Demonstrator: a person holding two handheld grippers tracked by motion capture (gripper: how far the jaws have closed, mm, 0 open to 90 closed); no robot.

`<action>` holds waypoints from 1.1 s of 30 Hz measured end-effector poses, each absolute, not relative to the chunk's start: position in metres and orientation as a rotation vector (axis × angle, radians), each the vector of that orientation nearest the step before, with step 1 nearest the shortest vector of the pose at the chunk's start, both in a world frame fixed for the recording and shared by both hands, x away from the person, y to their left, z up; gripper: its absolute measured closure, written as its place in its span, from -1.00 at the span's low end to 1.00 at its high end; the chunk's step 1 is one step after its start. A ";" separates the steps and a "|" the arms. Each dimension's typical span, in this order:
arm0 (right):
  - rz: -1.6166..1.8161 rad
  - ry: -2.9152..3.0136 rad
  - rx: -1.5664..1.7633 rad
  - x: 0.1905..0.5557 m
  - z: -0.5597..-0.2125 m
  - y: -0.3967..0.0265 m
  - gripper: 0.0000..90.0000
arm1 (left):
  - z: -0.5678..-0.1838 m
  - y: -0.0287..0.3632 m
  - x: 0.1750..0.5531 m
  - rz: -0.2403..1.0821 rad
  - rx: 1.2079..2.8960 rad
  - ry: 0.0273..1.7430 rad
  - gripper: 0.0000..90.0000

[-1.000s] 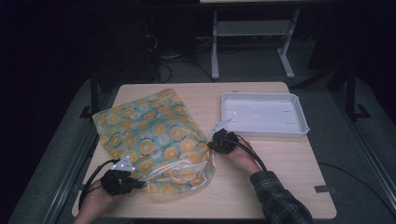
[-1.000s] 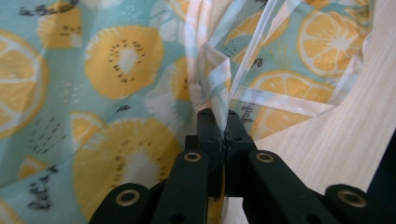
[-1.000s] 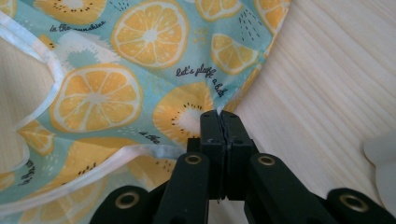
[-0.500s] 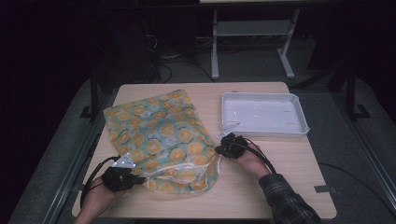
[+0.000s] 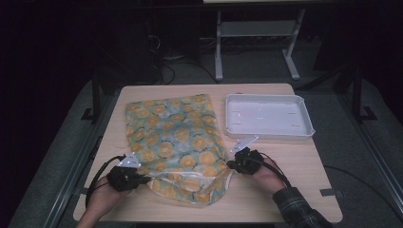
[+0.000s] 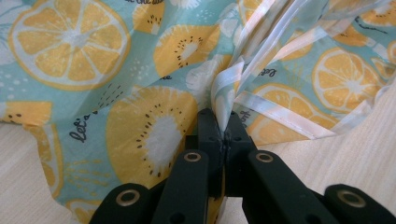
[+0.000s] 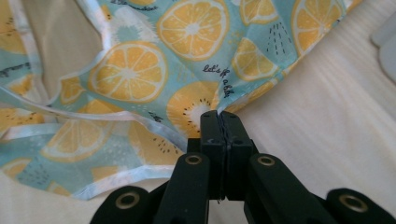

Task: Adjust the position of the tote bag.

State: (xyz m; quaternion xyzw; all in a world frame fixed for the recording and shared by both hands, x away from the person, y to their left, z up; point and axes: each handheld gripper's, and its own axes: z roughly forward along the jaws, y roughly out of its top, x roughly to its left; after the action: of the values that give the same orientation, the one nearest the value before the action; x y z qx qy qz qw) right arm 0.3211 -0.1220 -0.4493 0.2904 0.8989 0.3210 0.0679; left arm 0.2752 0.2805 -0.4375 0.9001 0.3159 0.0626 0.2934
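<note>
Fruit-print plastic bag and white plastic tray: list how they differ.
The thin teal plastic bag printed with orange and kiwi slices lies limp and wrinkled; the white rectangular plastic tray is rigid with raised walls. The bag is colourful, the tray plain. The bag is pinched by the left claw and right claw; the tray is untouched. Both rest on the wooden table.

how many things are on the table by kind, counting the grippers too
fruit-print bag: 1
white tray: 1
grippers: 2, the left gripper and the right gripper, both shut on the bag's near edge
total: 4
</note>
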 end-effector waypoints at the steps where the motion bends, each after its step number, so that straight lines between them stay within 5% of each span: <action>1: 0.964 2.711 0.872 0.319 -0.449 -0.123 0.97 | -0.437 0.281 0.275 0.164 2.402 0.836 0.96; 26: 1.004 2.798 0.773 0.273 -0.446 -0.109 0.96 | -0.436 0.303 0.263 0.130 2.379 0.859 0.94; 33: 1.048 2.770 0.797 0.276 -0.440 -0.120 0.60 | -0.422 0.311 0.255 0.117 2.359 0.820 0.69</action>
State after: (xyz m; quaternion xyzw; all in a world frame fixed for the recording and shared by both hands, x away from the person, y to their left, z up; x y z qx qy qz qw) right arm 0.2760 -0.1197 -0.4401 0.2598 0.9025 0.3415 0.0370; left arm 0.2550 0.3114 -0.4218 0.8954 0.3113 0.0445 0.3152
